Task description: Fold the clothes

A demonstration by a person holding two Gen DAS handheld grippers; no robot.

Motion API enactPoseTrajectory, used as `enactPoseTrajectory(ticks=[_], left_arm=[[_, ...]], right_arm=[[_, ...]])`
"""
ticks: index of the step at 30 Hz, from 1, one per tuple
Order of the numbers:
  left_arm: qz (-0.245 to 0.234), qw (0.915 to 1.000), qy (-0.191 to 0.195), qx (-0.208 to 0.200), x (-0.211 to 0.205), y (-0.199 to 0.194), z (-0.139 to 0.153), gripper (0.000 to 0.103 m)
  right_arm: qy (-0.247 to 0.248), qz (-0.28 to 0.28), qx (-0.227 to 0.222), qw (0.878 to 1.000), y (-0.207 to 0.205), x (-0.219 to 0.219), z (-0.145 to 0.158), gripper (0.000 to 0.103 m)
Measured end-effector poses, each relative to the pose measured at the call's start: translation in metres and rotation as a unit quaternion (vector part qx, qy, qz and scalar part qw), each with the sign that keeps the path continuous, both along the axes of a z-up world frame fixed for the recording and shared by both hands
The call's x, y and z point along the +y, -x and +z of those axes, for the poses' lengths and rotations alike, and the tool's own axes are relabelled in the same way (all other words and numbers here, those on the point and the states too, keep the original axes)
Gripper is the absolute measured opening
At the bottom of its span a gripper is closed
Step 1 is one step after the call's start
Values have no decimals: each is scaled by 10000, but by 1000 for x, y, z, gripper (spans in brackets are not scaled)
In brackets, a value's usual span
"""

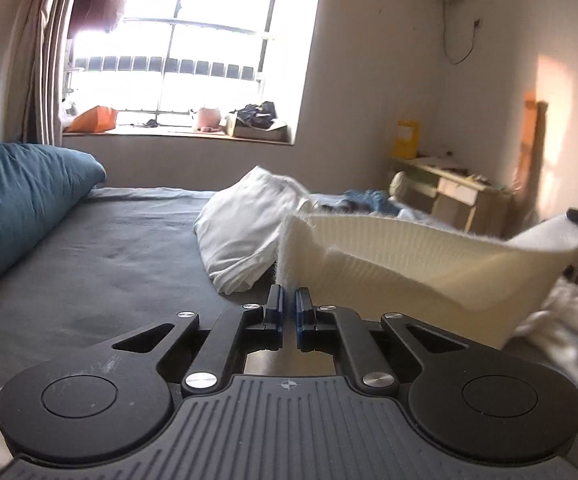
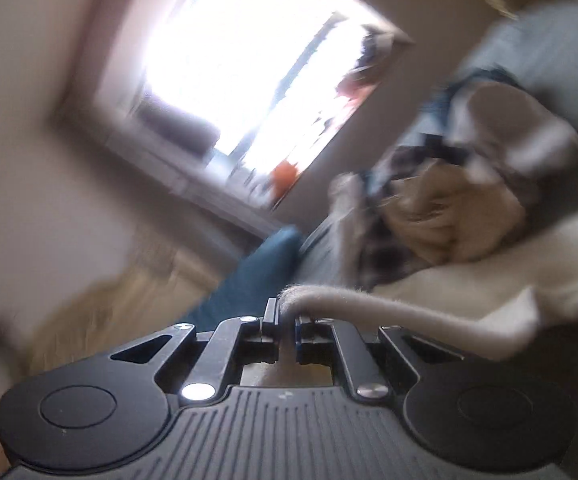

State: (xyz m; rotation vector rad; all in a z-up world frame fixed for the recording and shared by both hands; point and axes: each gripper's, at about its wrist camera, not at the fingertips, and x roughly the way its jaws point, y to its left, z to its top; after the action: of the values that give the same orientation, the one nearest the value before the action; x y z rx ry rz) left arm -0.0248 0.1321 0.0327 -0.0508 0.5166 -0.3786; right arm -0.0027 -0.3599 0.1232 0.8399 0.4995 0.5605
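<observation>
Two claws pinch the same cream ribbed knit garment (image 1: 429,256): the left claw (image 1: 287,300) is pressed together on its fuzzy corner above the grey bed (image 1: 101,264), the right claw (image 2: 287,312) clamped on another edge in a blurred view. The garment hangs stretched between them, off the bed. Beyond it on the bed lies a white bundle (image 1: 245,232), and further left a teal pillow (image 1: 21,196).
</observation>
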Motion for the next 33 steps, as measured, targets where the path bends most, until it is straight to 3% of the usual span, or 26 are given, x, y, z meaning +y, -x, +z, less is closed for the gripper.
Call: enactPoseTrajectory(ticks=[2, 4, 8, 12, 15, 17, 19, 21, 22, 23, 26, 27, 30, 32, 33], left_arm=[[-109, 9999, 109, -2, 11, 13, 13, 4], [-214, 9996, 185, 63, 21, 27, 22, 3], [-365, 9943, -49, 1002, 26, 55, -7, 2], [-389, 9876, -156, 1515, 24, 57, -38, 2], [-280, 9856, -97, 1665, 27, 37, -51, 2], [-30, 9796, 154, 2006, 37, 18, -63, 2], [258, 9694, 416, 2406, 47, -2, -79, 2], [542, 9571, 656, 2770, 57, -19, -94, 2], [671, 9532, 711, 2862, 62, -21, -99, 3], [796, 9500, 759, 2922, 67, -21, -102, 3], [1019, 9514, 803, 2794, 77, -11, -99, 10], [1041, 9537, 758, 2719, 77, -7, -96, 16], [937, 9641, 494, 2435, 68, -3, -87, 19], [627, 9742, 134, 2166, 49, -5, -83, 22], [438, 9784, -60, 2017, 38, -6, -80, 25]], right_arm=[[401, 439, 49, 9982, 52, 3, -2, 7], [589, 745, 431, 9945, 84, 3, -18, 7], [72, 858, 2058, 9748, 137, -3, -100, 7], [-328, 648, 3050, 9496, 145, 6, -163, 7], [-789, 324, 2986, 9506, 113, -5, -176, 8], [-1298, 101, 2911, 9478, 88, -17, -185, 9], [-2171, -318, 3209, 9213, 58, -32, -211, 18], [-2476, -705, 3546, 8989, 51, -41, -231, 53], [-2620, -897, 3710, 8864, 47, -46, -241, 55], [-2556, -956, 3725, 8870, 49, -47, -241, 54], [-2409, -1074, 3585, 8955, 64, -50, -232, 54], [-2177, -1088, 3458, 9062, 71, -49, -222, 55], [-1269, -920, 3005, 9408, 75, -34, -190, 55], [-588, -729, 2663, 9593, 72, -20, -168, 54], [-4, -525, 2448, 9682, 62, -7, -155, 53]])
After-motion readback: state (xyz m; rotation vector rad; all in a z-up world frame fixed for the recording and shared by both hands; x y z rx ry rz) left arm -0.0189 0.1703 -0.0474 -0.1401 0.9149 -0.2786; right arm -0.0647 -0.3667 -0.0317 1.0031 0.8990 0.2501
